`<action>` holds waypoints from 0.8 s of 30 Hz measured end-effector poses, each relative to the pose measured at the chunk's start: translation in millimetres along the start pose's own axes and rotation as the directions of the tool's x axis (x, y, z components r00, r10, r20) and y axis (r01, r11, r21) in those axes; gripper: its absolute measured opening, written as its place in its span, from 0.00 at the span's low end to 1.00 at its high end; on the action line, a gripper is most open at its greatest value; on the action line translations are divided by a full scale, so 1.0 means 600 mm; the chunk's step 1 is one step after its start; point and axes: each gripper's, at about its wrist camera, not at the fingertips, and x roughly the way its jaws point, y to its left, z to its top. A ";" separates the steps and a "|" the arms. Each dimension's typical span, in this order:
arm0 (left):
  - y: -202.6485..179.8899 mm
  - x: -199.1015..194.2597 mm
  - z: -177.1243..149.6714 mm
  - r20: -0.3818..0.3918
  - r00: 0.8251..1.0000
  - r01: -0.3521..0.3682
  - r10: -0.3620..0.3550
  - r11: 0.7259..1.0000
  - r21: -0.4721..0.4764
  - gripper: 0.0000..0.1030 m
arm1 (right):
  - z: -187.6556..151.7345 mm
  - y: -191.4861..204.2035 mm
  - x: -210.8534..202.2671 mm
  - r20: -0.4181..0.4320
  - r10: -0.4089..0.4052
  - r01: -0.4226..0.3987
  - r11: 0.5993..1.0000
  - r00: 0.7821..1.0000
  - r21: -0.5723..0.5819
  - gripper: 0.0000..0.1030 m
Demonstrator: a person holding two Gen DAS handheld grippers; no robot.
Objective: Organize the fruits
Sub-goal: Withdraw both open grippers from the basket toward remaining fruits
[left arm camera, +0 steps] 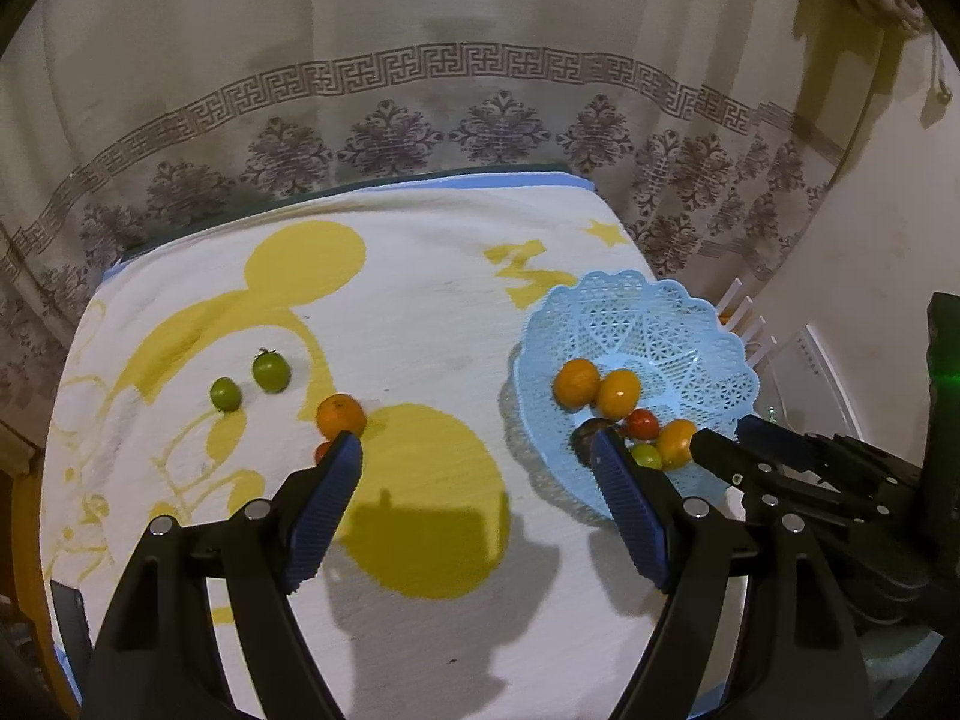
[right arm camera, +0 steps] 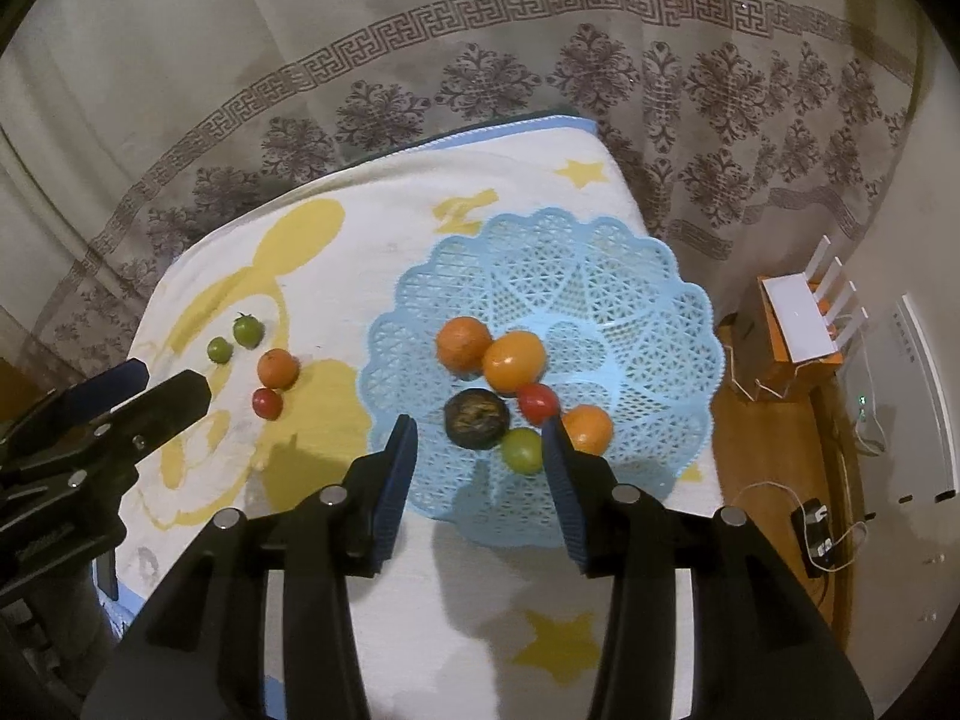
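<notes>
A table covered with a white cloth (left arm camera: 420, 276) printed with yellow cartoon shapes and stars stands in front of a pale curtain (left arm camera: 420, 60) with a brown patterned border. No writing can be read anywhere.

A light blue lattice basket (right arm camera: 600, 276) with a scalloped rim sits toward the right side of the table. Inside it lie two oranges touching each other (right arm camera: 463, 343) (right arm camera: 515, 360), a red tomato (right arm camera: 537, 402), a dark wrinkled fruit (right arm camera: 475, 419), a green fruit (right arm camera: 521, 450) and a third orange (right arm camera: 591, 427) against the right gripper's finger. Loose on the cloth, well apart from the basket, are two green tomatoes (left arm camera: 271, 371) (left arm camera: 225, 394), an orange (left arm camera: 341, 414) and a small red tomato (right arm camera: 267, 403) just beside it.

The right wrist view shows the basket's contents in full and the red tomato on the cloth whole, plus a white router (right arm camera: 801, 324) on an orange box and a charger with cables on the wooden floor. In the left wrist view that red tomato is mostly hidden behind a finger.

The left gripper (left arm camera: 480, 456) hangs over the cloth with jaws wide apart, nothing between them. The right gripper (right arm camera: 483, 438) hovers at the basket's near edge, jaws apart, gripping nothing.
</notes>
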 end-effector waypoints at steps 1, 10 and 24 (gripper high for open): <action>0.007 -0.001 -0.002 -0.003 1.000 -0.001 0.001 1.000 -0.005 0.76 | -0.001 0.006 0.000 0.007 -0.001 0.001 1.000 1.000 -0.003 0.43; 0.096 0.000 -0.033 -0.055 0.998 -0.025 0.020 0.995 -0.094 0.81 | -0.005 0.053 0.000 0.057 0.007 -0.005 1.000 0.998 -0.023 0.65; 0.281 0.015 -0.078 -0.123 0.988 -0.123 0.097 0.966 -0.226 0.81 | -0.023 0.170 0.055 -0.024 0.047 -0.049 0.995 0.999 -0.087 0.65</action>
